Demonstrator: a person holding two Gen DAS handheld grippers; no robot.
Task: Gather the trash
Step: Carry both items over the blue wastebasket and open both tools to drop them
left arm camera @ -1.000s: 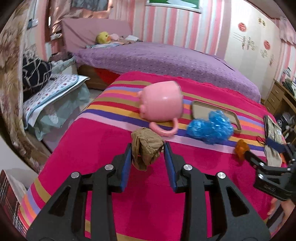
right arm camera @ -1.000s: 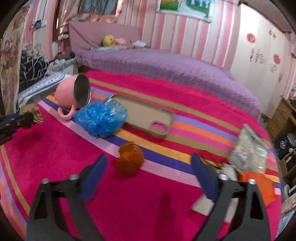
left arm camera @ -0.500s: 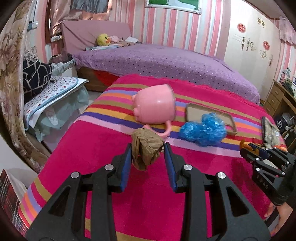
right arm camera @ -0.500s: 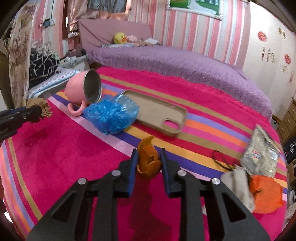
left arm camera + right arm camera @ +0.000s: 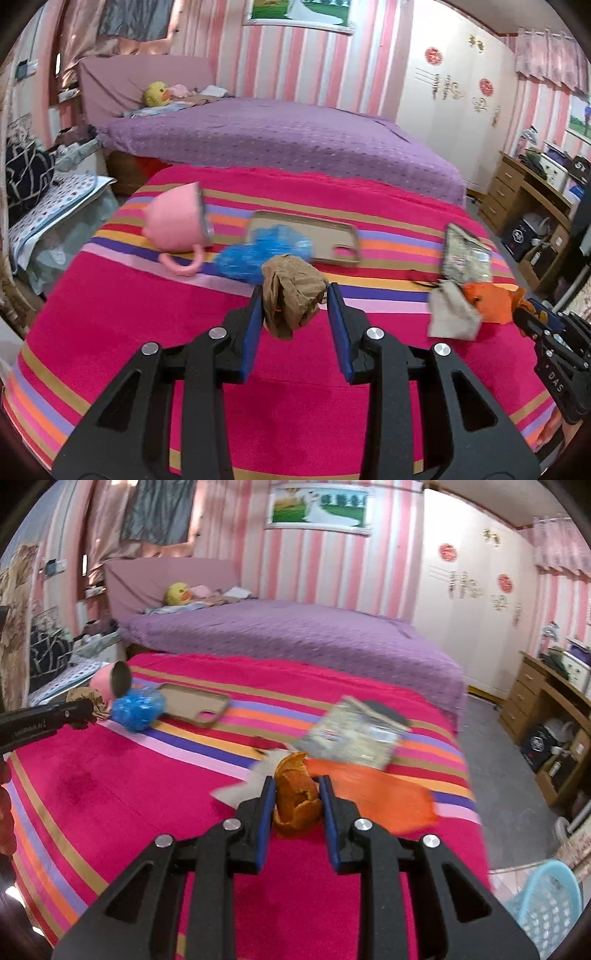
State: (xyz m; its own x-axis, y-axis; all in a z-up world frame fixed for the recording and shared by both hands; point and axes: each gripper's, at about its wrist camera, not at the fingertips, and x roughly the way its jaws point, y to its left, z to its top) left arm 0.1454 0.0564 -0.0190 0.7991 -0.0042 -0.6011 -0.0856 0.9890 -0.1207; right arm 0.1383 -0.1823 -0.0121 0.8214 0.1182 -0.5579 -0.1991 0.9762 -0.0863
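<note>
Peel: orange peel [image 5: 296, 802] now clamped between the right gripper [image 5: 297, 805] pads; a second ago it lay loose on the striped blanket [image 5: 110, 797] with the jaws wide either side, and they have just closed on it. It looks lifted clear, though blur makes contact with the blanket hard to rule out. Left gripper [image 5: 295, 314] holds the crumpled brown paper [image 5: 291, 291] pinched as before. Both hands are loaded, so next is likely a drop-off; light blue basket [image 5: 546, 904] sits low right of the right gripper. Ahead of the left gripper, blue plastic wad [image 5: 258, 254] and foil wrapper [image 5: 467, 254] are uncollected; pink mug [image 5: 177, 221] isn't trash.
</note>
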